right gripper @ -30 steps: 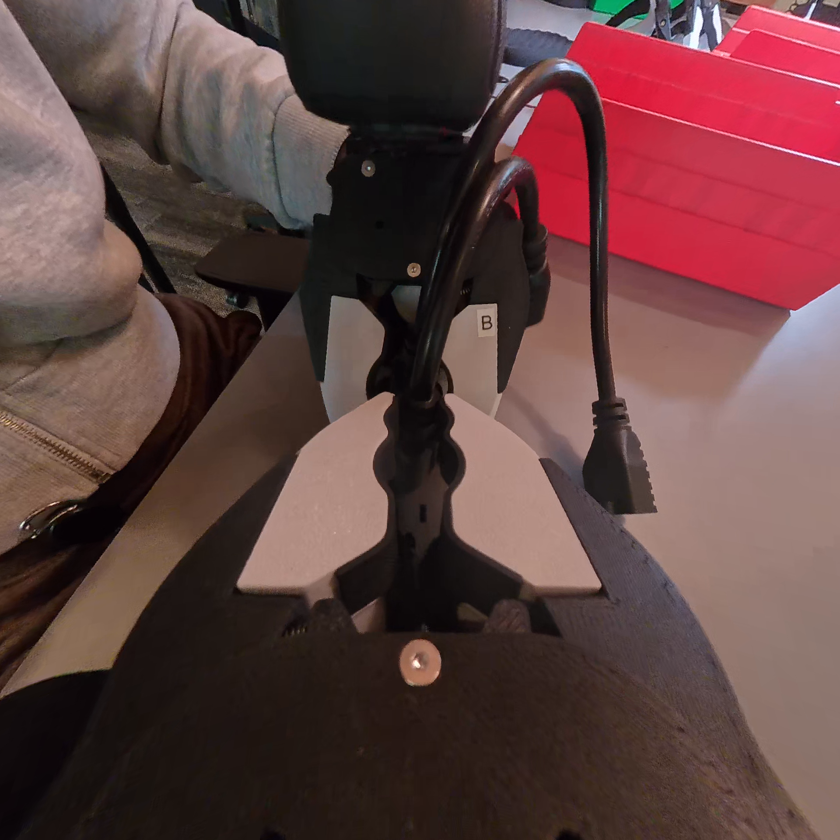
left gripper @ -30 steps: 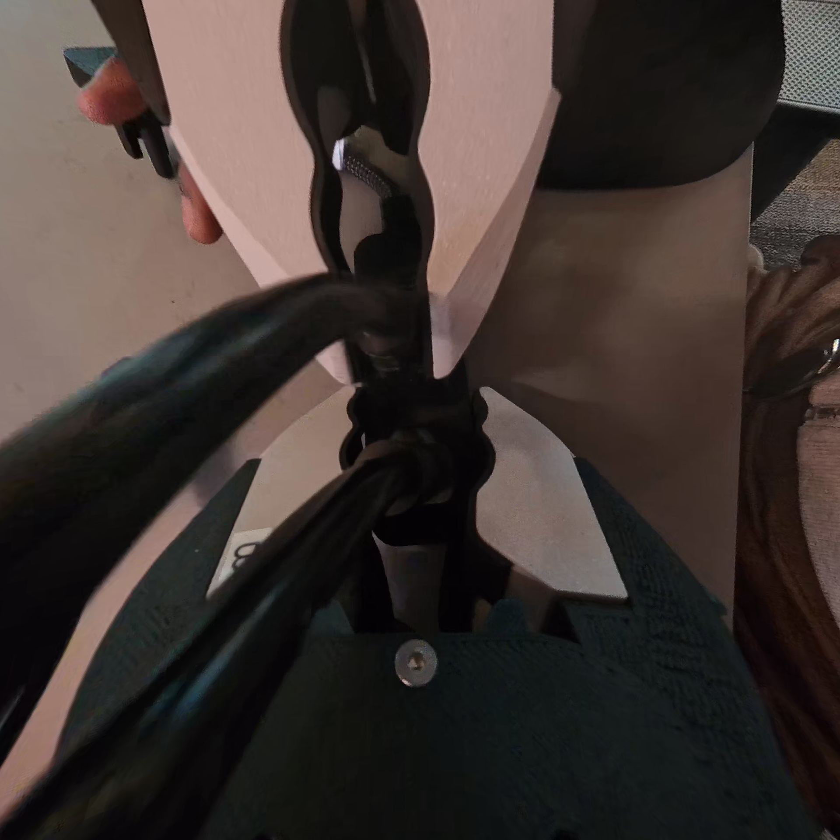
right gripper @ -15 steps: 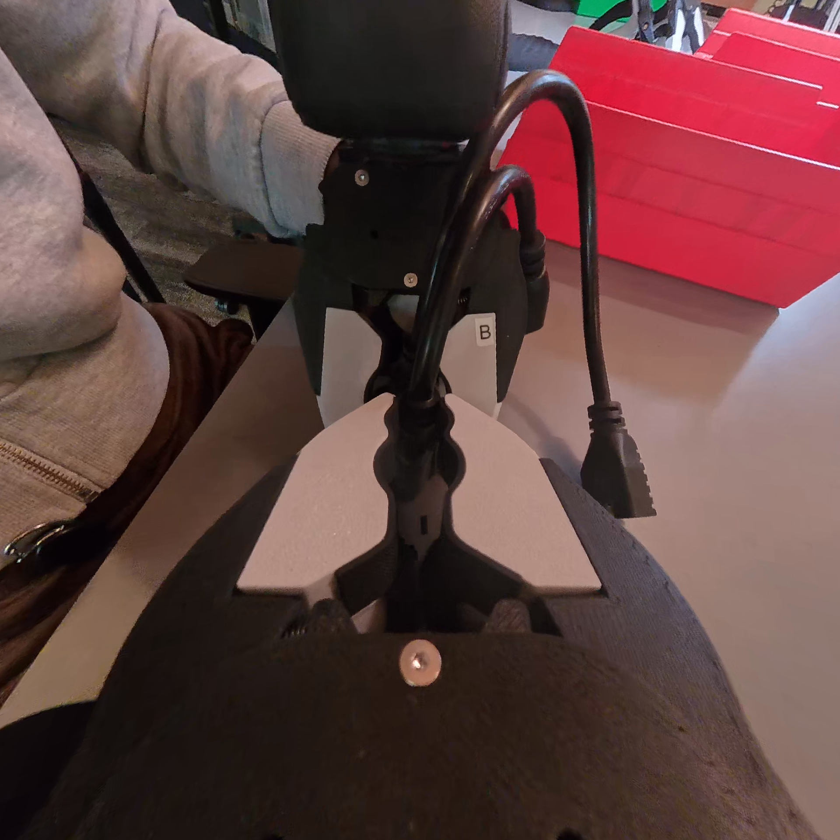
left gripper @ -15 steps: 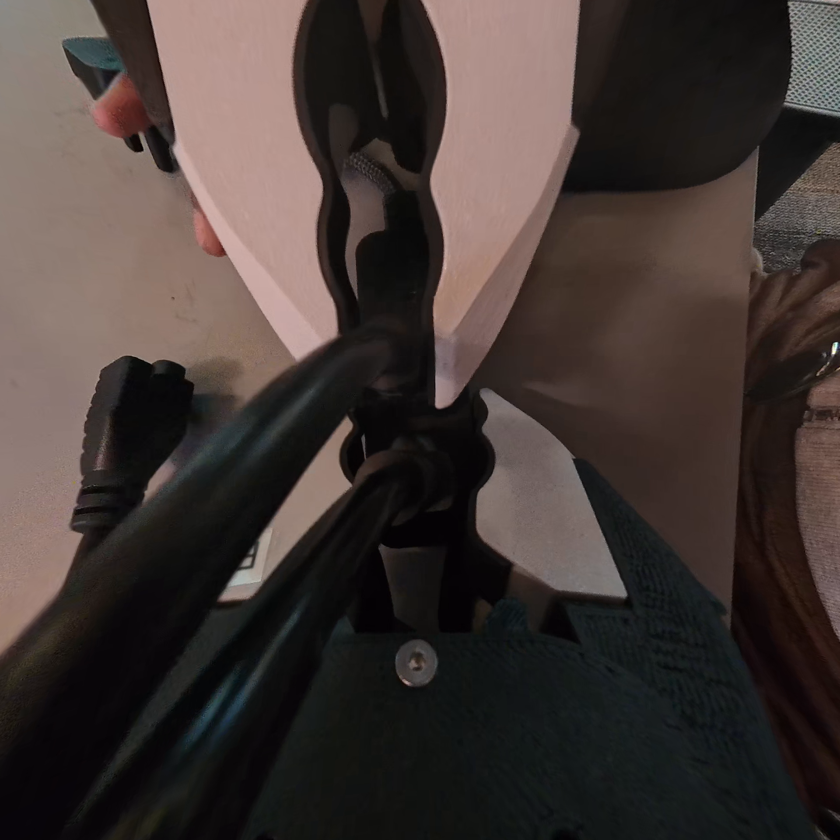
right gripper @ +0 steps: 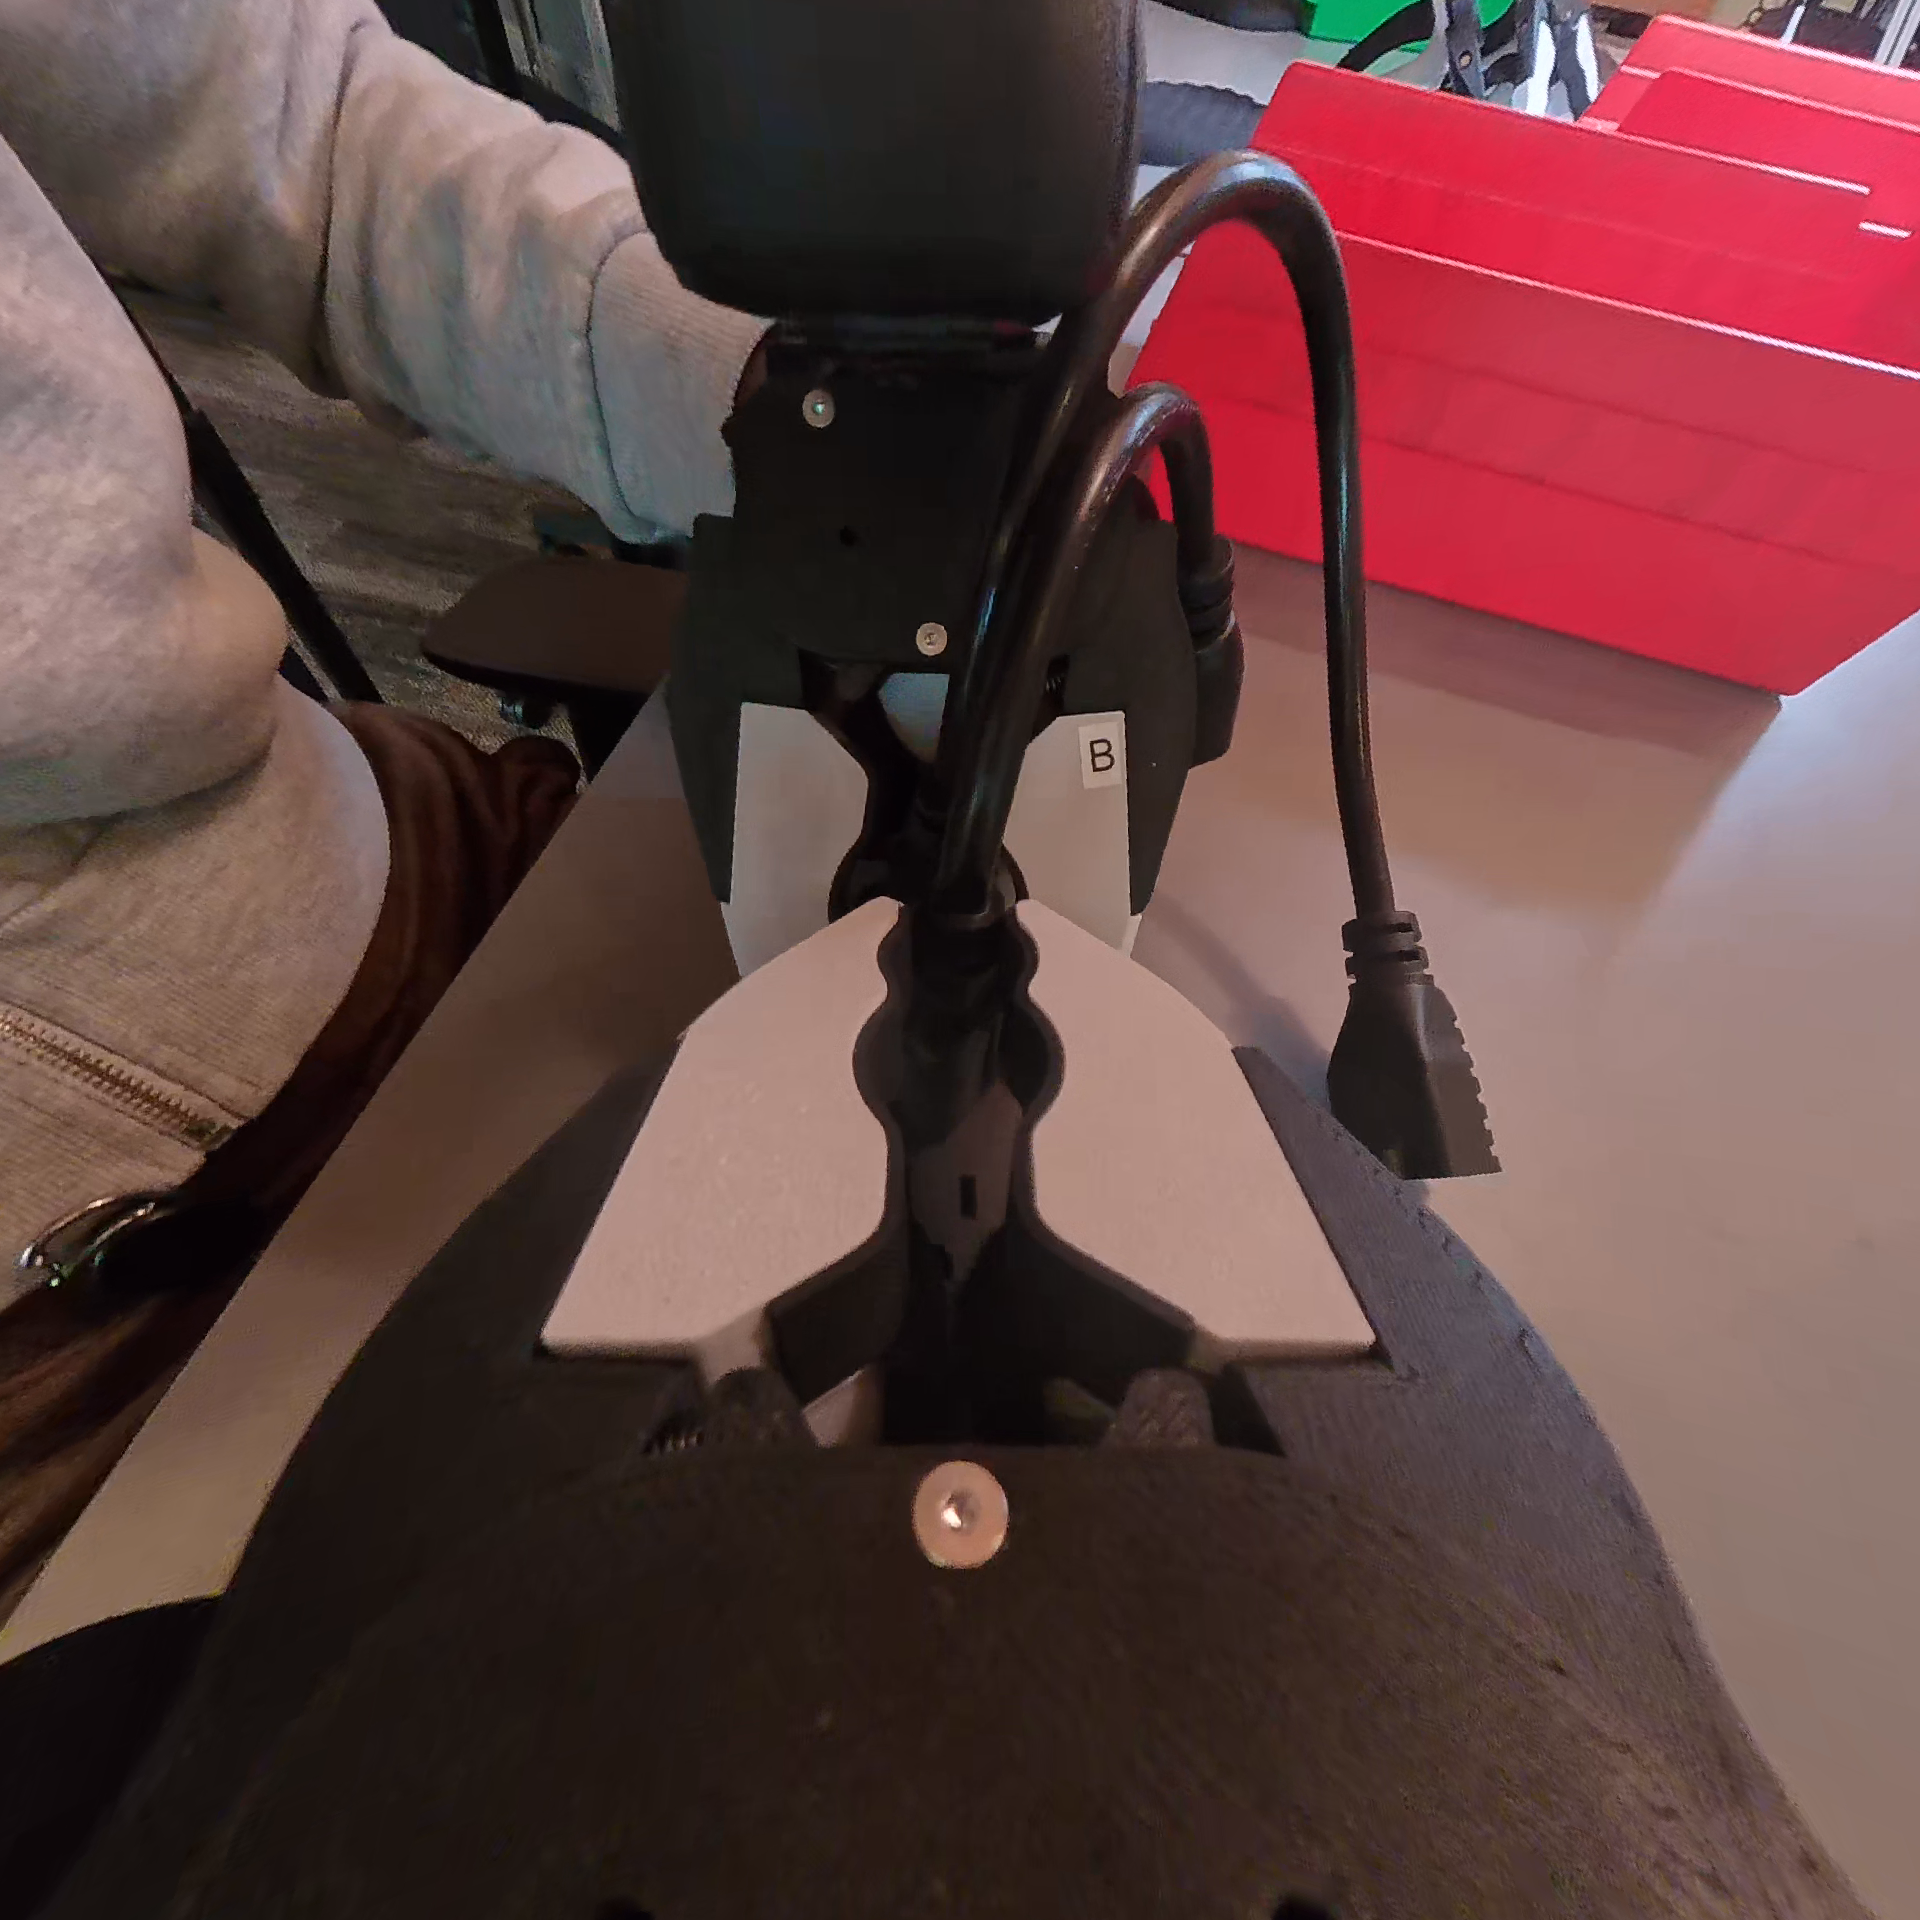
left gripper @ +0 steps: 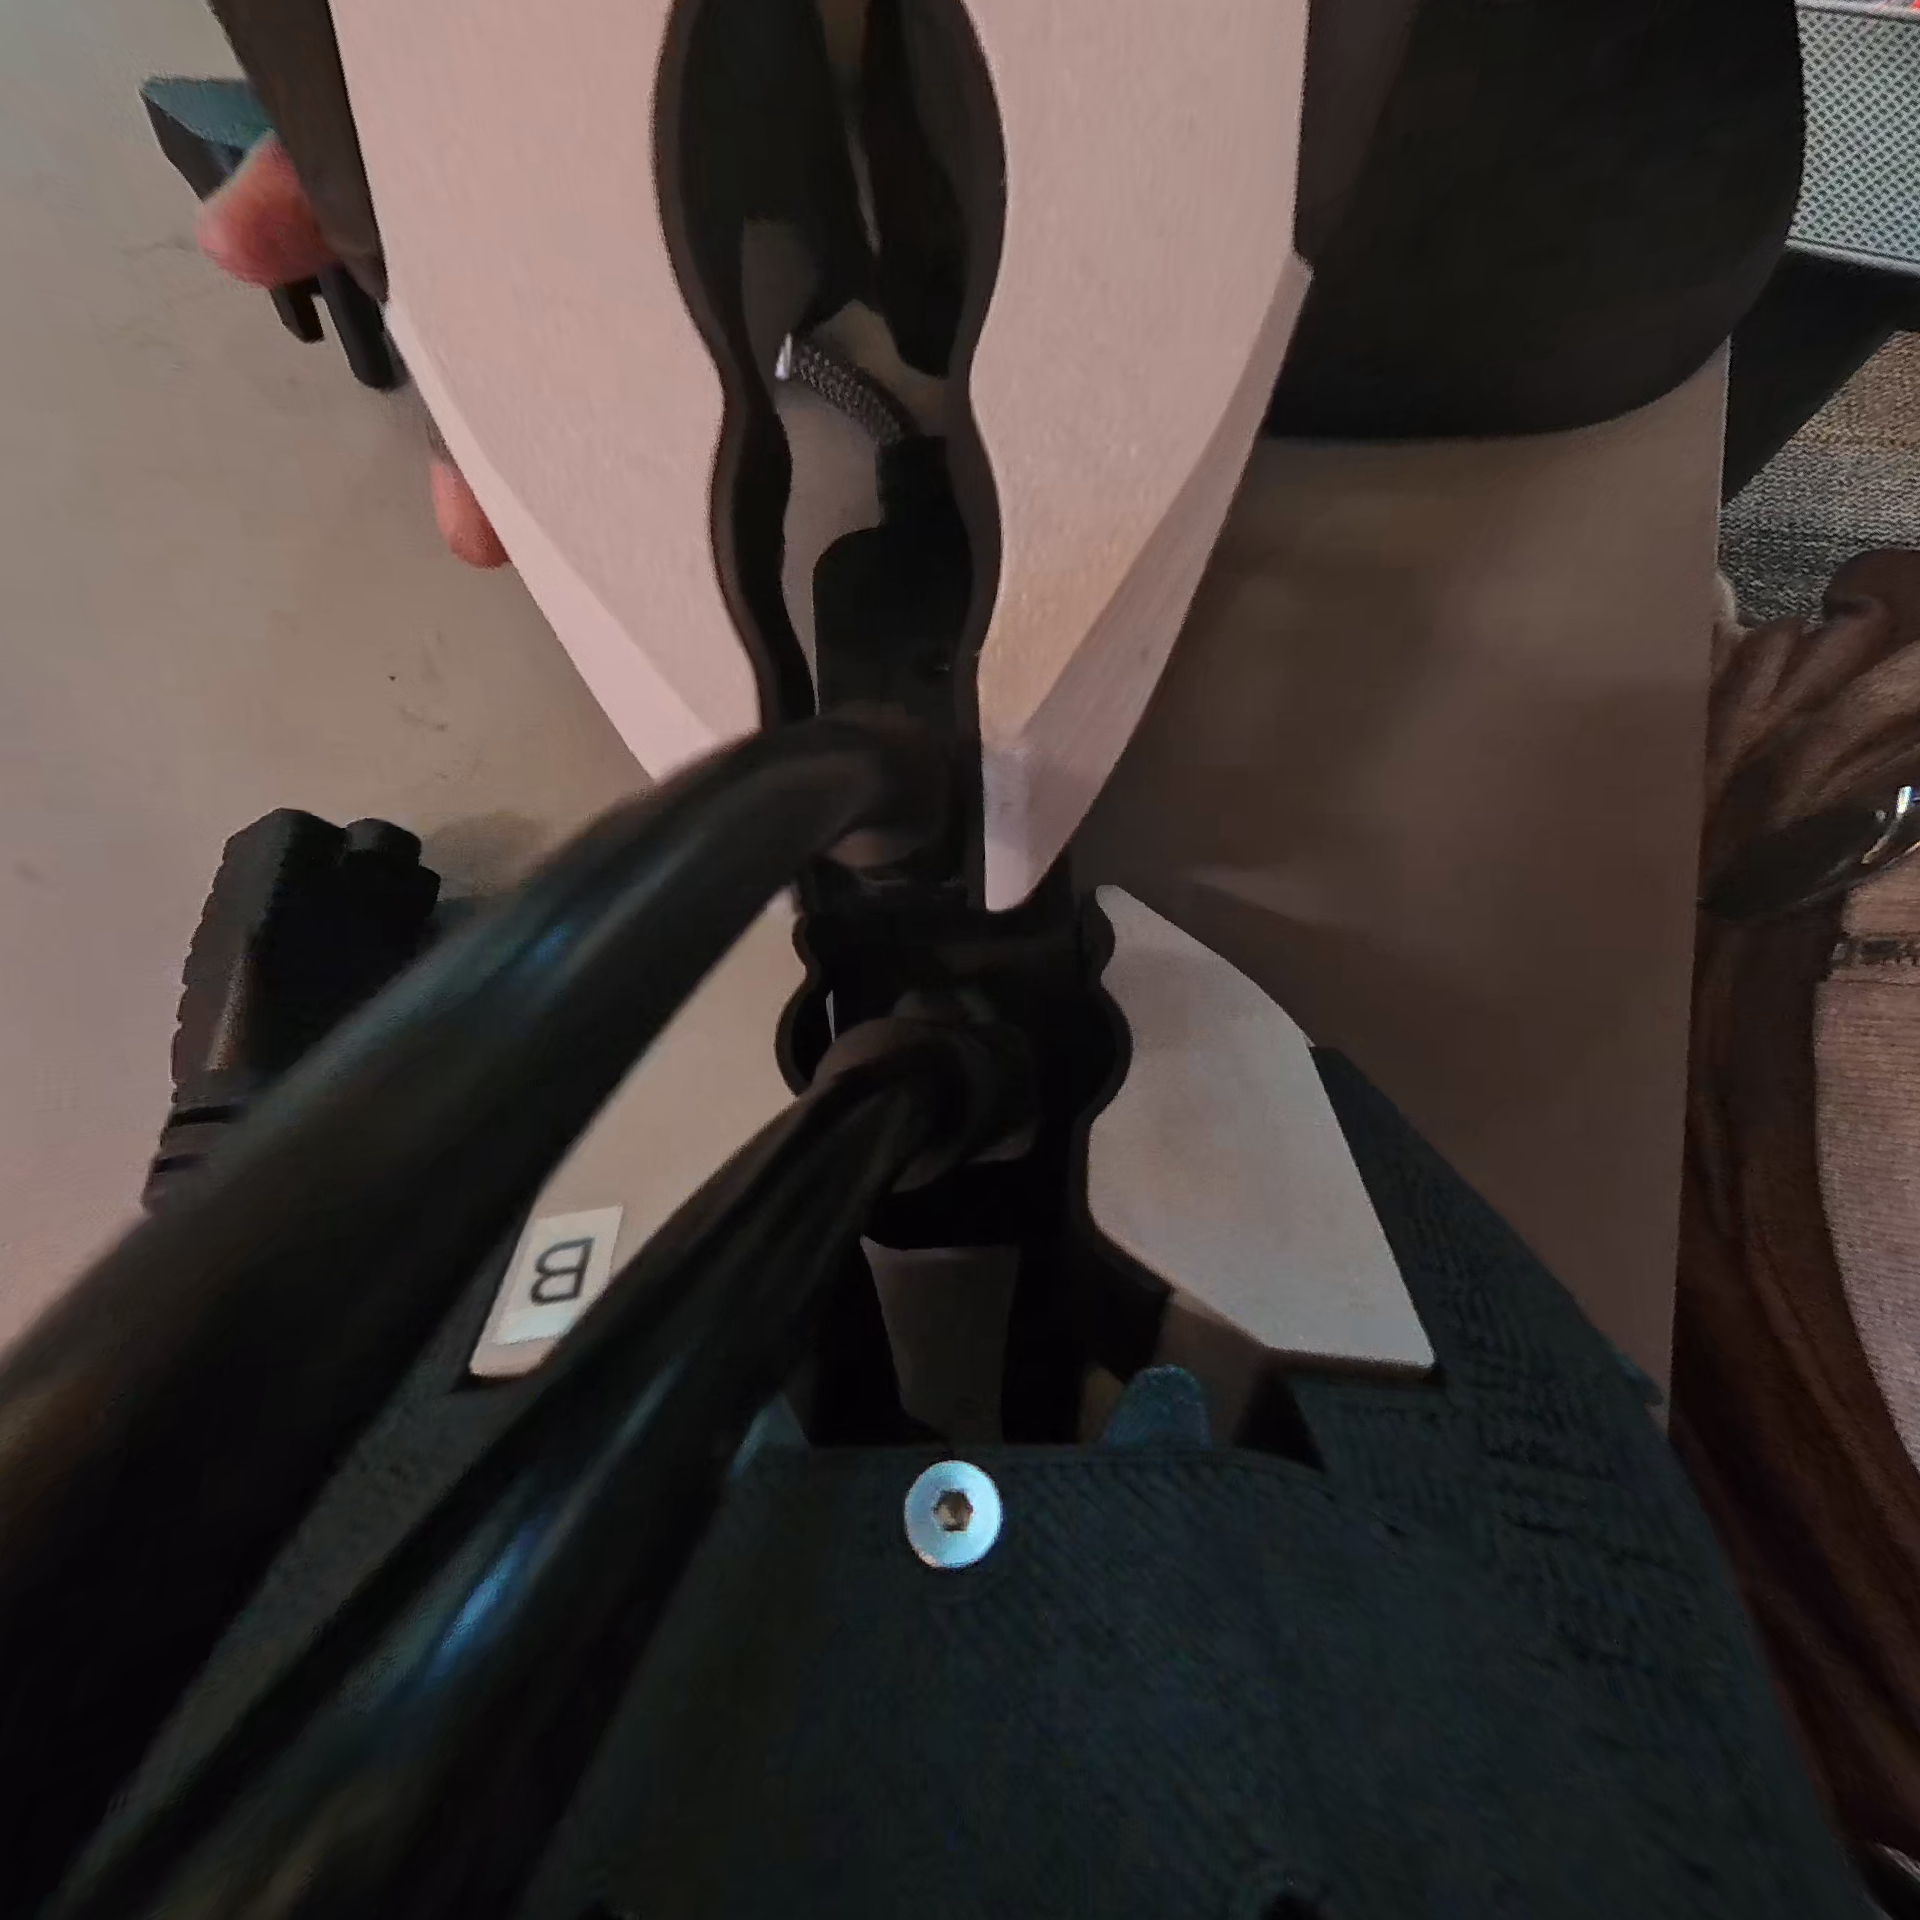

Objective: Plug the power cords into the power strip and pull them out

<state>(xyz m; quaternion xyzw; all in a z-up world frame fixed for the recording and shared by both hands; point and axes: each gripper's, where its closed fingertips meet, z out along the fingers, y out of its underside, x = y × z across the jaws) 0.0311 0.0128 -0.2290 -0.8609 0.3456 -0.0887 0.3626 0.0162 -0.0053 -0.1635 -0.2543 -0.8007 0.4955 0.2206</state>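
My two grippers meet tip to tip above the grey table (right gripper: 1683,935). My right gripper (right gripper: 956,925) is shut on a black plug (right gripper: 961,1132). Its black cord (right gripper: 1340,436) arcs up and over to a free black connector (right gripper: 1413,1070) hanging near the table. My left gripper (left gripper: 945,935) is shut on another black cord end (left gripper: 966,1081). That cord (right gripper: 1132,426) loops back to a second connector (right gripper: 1210,665). The two held ends meet at the fingertips; how they join is hidden. In the left wrist view the right gripper (left gripper: 894,831) faces me, and a connector (left gripper: 281,935) shows at the left. No power strip is in view.
Red boxes (right gripper: 1558,416) stand at the back right of the table. A person in a grey hoodie (right gripper: 156,727) sits at the table's left edge (right gripper: 582,894). Their fingers (left gripper: 249,229) hold the right gripper's handle. My right fingertips sit around 6 cm from my left ones. The connector (left gripper: 281,935) is about 8 cm from my left fingertips. Seen from the right wrist view (right gripper: 1414,1078) as well.
Both grippers stay tip to tip and shut. The cord loops have swung, and the hanging connector has come into the left wrist view at the left.
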